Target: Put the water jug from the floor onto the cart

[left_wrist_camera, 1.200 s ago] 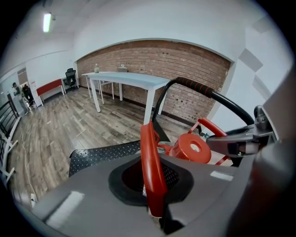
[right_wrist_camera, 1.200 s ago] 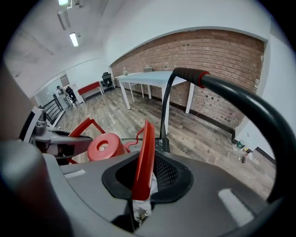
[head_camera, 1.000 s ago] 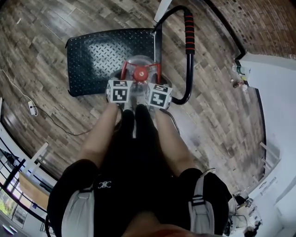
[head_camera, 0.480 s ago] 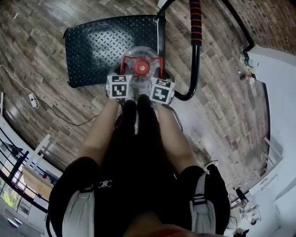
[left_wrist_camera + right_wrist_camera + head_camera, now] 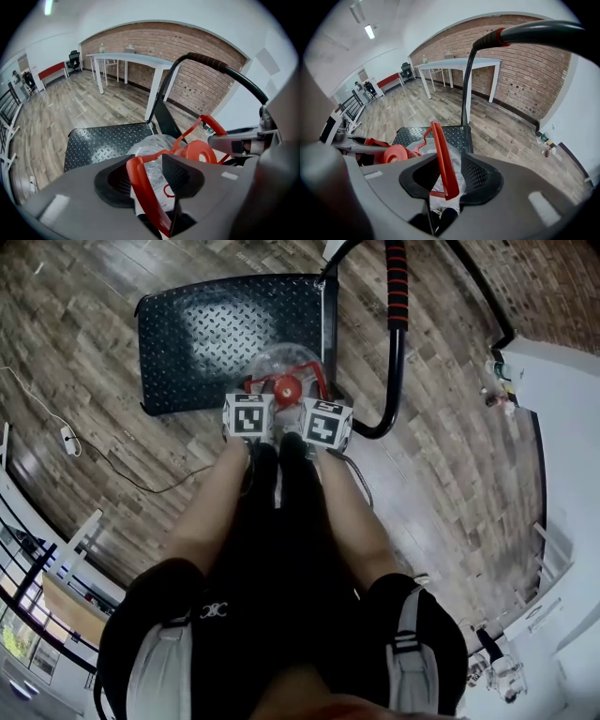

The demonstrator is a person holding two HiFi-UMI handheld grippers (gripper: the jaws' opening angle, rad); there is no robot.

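Observation:
The clear water jug (image 5: 278, 365), with a red cap (image 5: 286, 388) and a red carry handle, stands on the near edge of the black cart deck (image 5: 206, 329). My left gripper (image 5: 257, 397) and right gripper (image 5: 317, 401) hang side by side just over its top. In the left gripper view the red handle (image 5: 140, 187) runs between the opening jaws of the left gripper (image 5: 149, 177), with gaps at the pads. In the right gripper view the right gripper (image 5: 449, 176) is also opening, and a red handle bar (image 5: 443, 159) stands loose between its pads.
The cart's black push bar with a red grip (image 5: 396, 296) rises right of the jug. A cable and plug (image 5: 66, 451) lie on the wood floor at the left. A white table (image 5: 126, 58) stands by the brick wall beyond. The person's legs are directly below.
Both grippers have sunk a little with the jug, which now stands lower on the cart deck's near edge. The marker cubes sit closer around the red cap.

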